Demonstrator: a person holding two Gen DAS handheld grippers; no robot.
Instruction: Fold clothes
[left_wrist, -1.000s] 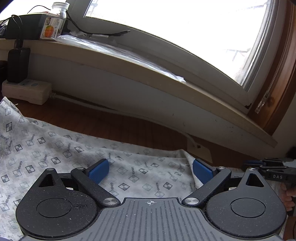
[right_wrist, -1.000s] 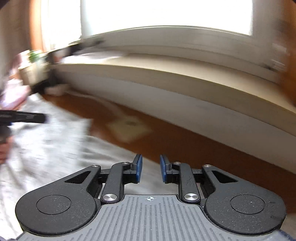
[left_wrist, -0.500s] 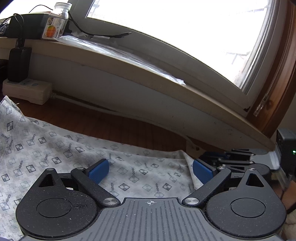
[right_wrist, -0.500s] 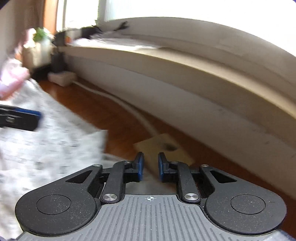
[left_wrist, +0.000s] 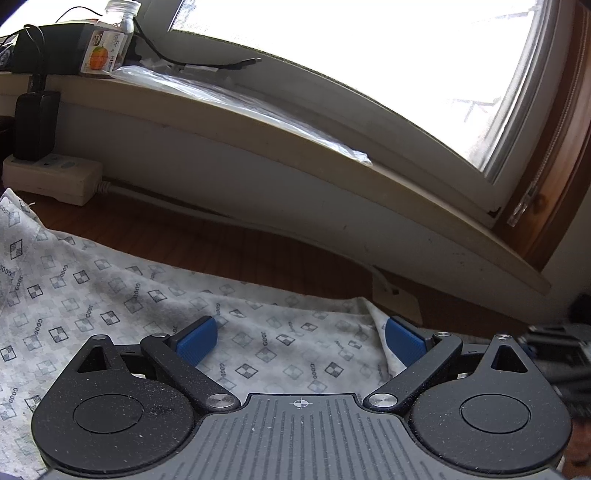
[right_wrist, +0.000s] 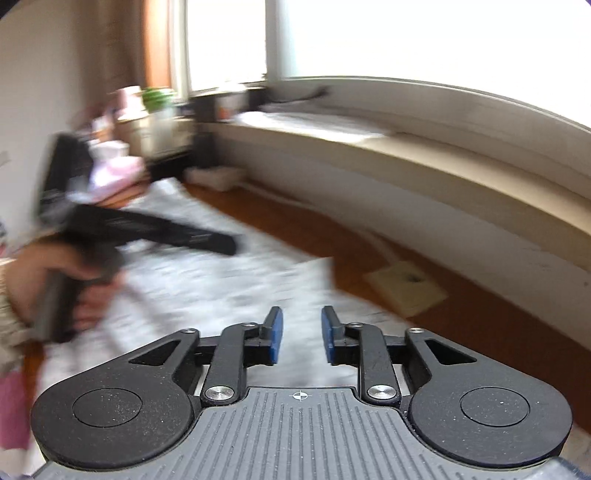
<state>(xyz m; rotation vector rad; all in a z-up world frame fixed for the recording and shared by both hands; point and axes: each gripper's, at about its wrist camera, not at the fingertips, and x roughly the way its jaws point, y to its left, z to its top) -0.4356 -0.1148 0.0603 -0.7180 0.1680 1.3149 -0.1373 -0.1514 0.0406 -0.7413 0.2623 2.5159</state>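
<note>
Both right gripper (right_wrist: 301, 334) jaws wider now

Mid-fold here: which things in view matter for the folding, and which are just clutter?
For the job: patterned garment; left gripper; right gripper.

Lying about: juice bottle; power strip; plastic bag on the sill; black adapter.

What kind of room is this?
Probably a lived-in room at home: a patterned cloth lies on a wooden floor under a wide window sill holding a bottle.
</note>
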